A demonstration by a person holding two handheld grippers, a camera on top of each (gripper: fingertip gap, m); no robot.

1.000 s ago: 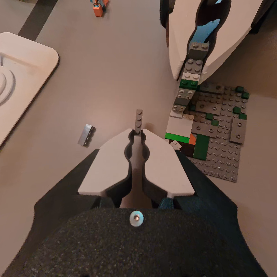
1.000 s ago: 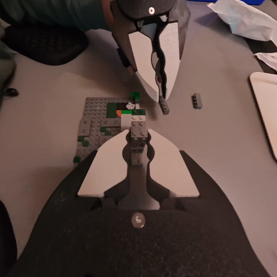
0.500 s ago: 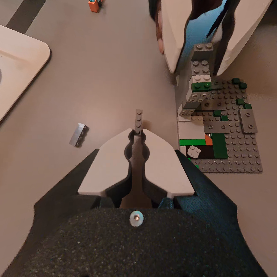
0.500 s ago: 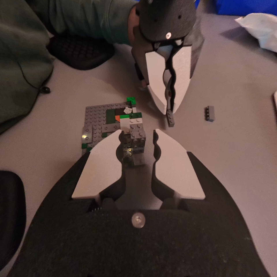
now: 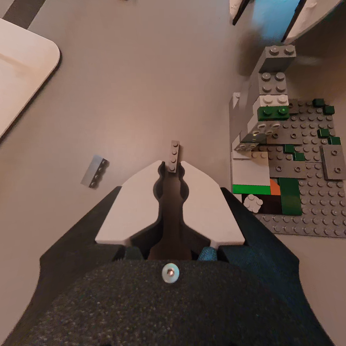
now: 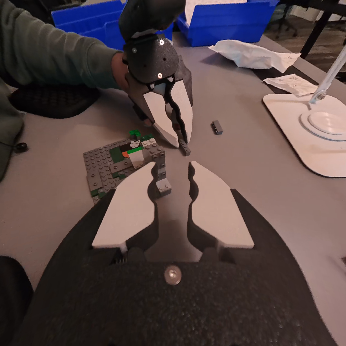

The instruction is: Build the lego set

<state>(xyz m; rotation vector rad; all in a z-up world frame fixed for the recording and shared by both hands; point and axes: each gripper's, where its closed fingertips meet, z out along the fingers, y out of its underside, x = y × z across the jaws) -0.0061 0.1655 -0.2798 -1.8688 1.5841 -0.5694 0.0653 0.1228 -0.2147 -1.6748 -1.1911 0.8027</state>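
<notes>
My left gripper [image 5: 171,165] is shut on the near end of a thin grey four-stud plate [image 5: 174,154], low over the table; it also shows in the right wrist view [image 6: 182,144]. A stepped tower of grey, white and green bricks [image 5: 272,88] stands on the left edge of the grey baseplate [image 5: 309,215]. My right gripper [image 6: 172,163] is open and empty, with the tower [image 6: 159,164] just inside its left finger. Its fingers [image 5: 314,9] show blurred above the tower.
A loose dark grey four-stud brick [image 5: 95,172] lies on its side left of my left gripper. A white lamp base [image 6: 309,131] stands on the right, a white bag [image 6: 249,54] and blue bins [image 6: 224,18] behind. A person's green sleeve [image 6: 46,52] reaches in. My hands' fingertips stand some 11 centimeters from each other.
My right gripper has opened, let go of the brick tower and pulled back and up. The tower stays standing on the baseplate. My left gripper still holds the grey plate.
</notes>
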